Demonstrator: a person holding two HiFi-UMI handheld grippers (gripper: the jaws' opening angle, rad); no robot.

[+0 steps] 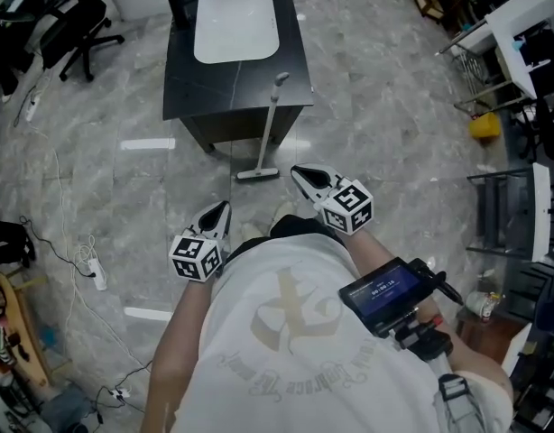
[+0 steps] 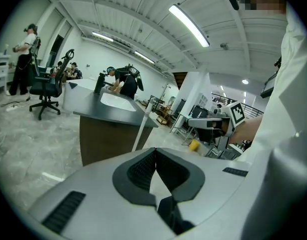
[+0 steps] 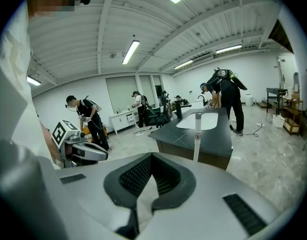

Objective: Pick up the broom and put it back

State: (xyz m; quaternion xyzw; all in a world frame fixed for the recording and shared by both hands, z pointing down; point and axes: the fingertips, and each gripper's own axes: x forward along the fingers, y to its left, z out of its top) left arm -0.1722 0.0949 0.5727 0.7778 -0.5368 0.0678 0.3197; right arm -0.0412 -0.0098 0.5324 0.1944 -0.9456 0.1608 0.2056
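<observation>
The broom (image 1: 269, 132) leans against the front of a dark table (image 1: 232, 88), its head on the floor and its pale handle rising past the table's edge. That handle also shows in the left gripper view (image 2: 142, 126) and in the right gripper view (image 3: 197, 134). My left gripper (image 1: 223, 211) hangs over the floor, well short of the broom and to its left, jaws shut and empty. My right gripper (image 1: 301, 175) is just right of the broom head, a little above the floor, also shut with nothing in it.
A white basin (image 1: 236, 25) is set into the table top. An office chair (image 1: 78, 25) stands at the far left. Cables and a power strip (image 1: 96, 273) lie on the floor at left. A yellow object (image 1: 484, 126) and racks stand at right. Other people work nearby.
</observation>
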